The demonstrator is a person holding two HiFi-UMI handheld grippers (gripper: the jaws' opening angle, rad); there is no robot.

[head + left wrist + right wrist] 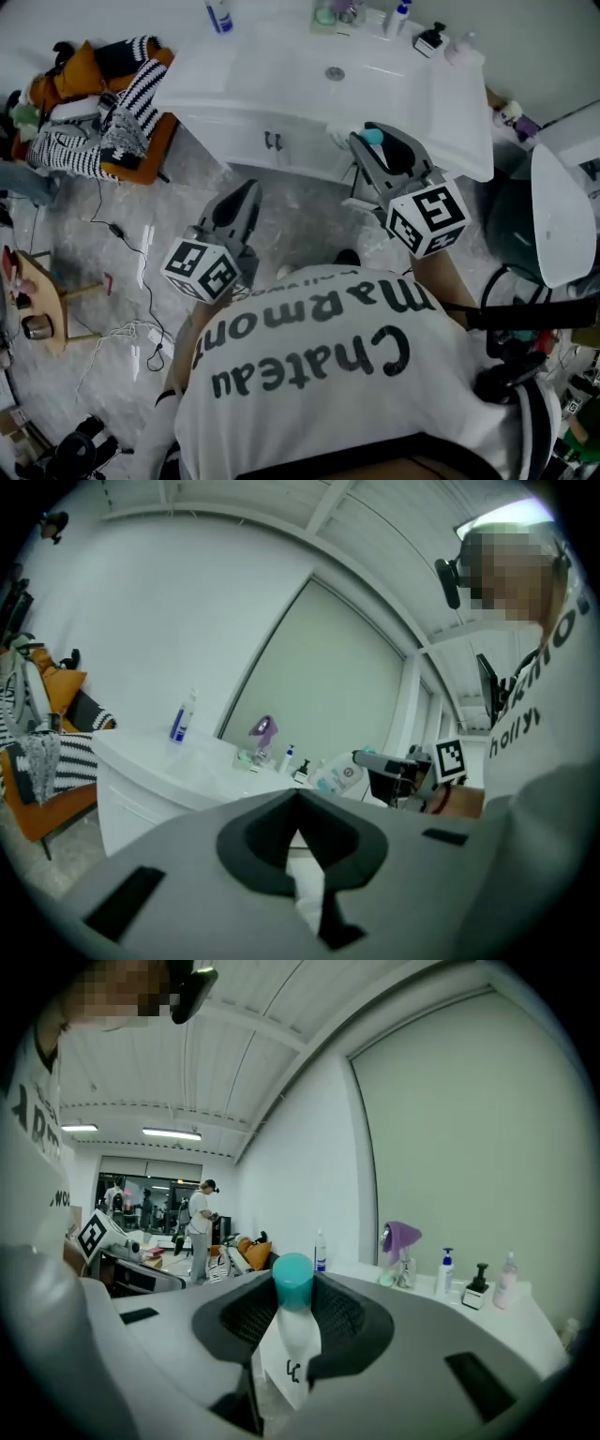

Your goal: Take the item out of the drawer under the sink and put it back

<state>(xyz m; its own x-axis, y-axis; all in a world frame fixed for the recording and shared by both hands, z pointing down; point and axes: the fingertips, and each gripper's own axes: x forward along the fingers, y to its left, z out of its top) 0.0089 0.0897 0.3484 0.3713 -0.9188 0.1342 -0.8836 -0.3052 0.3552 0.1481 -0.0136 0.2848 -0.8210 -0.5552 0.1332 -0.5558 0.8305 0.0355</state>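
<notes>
My right gripper [371, 139] is shut on a small white bottle with a teal cap [292, 1281], which stands upright between its jaws. It hangs in front of the white sink cabinet [281, 141], at about counter height. In the left gripper view the same bottle [337, 776] pokes out of the right gripper [367, 761] over the counter. My left gripper [249, 187] is lower and to the left, shut with nothing between its jaws [300, 799]. The cabinet front under the sink [328, 70] looks shut, with two dark handles [273, 142].
Bottles and soap dispensers [429, 38] line the back of the counter, with a blue bottle [218, 14] at its left. A chair piled with striped clothes [112, 108] stands left of the cabinet. Cables [122, 234] lie on the floor beside a small wooden table [47, 305]. A white fixture [561, 220] is on the right.
</notes>
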